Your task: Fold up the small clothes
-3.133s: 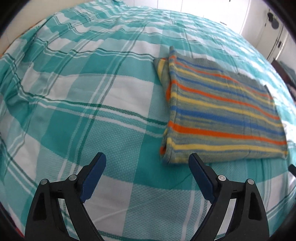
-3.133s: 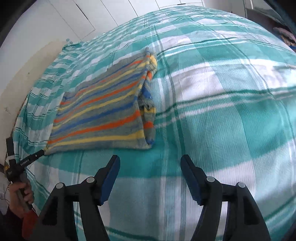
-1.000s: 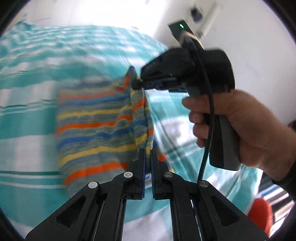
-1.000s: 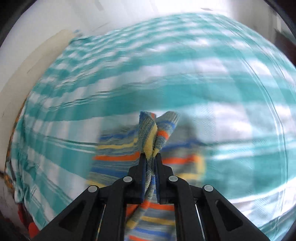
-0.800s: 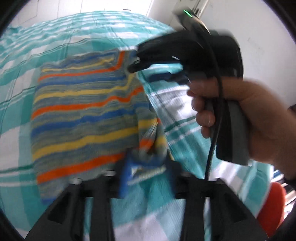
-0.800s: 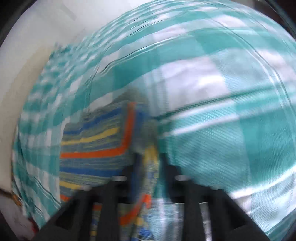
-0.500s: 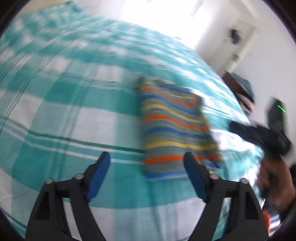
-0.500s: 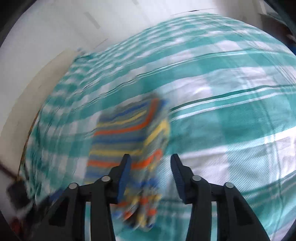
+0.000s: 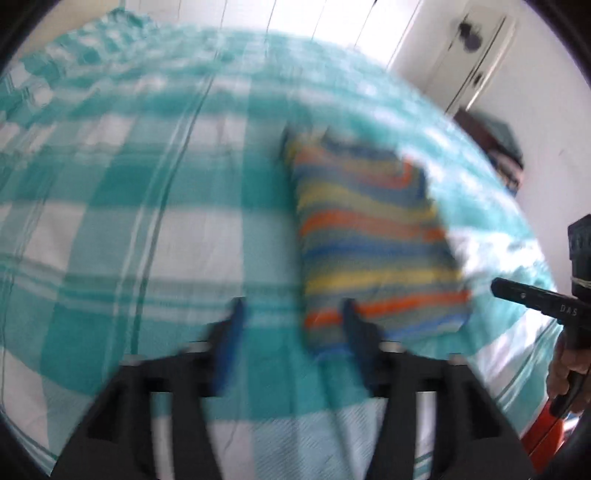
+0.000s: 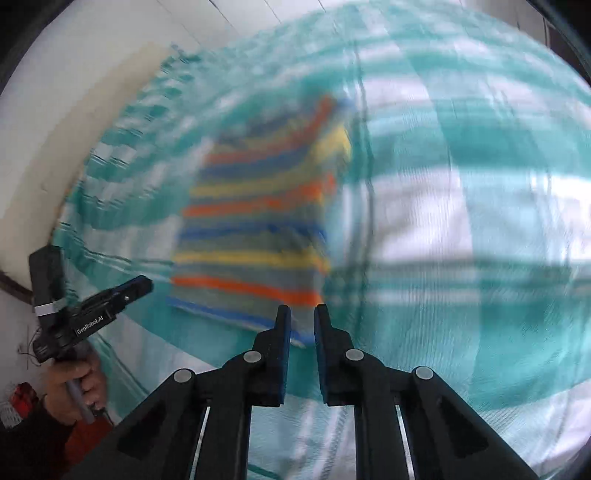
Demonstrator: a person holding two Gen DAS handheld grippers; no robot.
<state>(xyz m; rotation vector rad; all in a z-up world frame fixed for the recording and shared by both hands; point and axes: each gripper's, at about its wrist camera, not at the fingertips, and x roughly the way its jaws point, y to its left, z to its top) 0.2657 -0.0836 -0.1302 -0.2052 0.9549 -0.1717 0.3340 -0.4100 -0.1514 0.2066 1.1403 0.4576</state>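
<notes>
A folded striped knit garment [image 9: 373,240], grey with orange, yellow and blue bands, lies flat on the bed; it also shows in the right wrist view [image 10: 255,221]. My left gripper [image 9: 291,332] is open and empty, above the bed just short of the garment's near left corner. My right gripper [image 10: 301,325] has its jaws nearly closed with a narrow gap and nothing between them, just off the garment's near right corner. Both views are blurred by motion.
The bed carries a teal and white plaid cover [image 9: 129,221] with room all around the garment. White wardrobe doors [image 9: 332,22] stand behind the bed. A dark piece of furniture [image 9: 495,144] stands at the far right. Each hand-held gripper shows in the other's view [image 10: 92,317].
Both grippers let go of the garment and drew back from it. It now lies folded in half on the bed. The right jaws have narrowed since half a second ago.
</notes>
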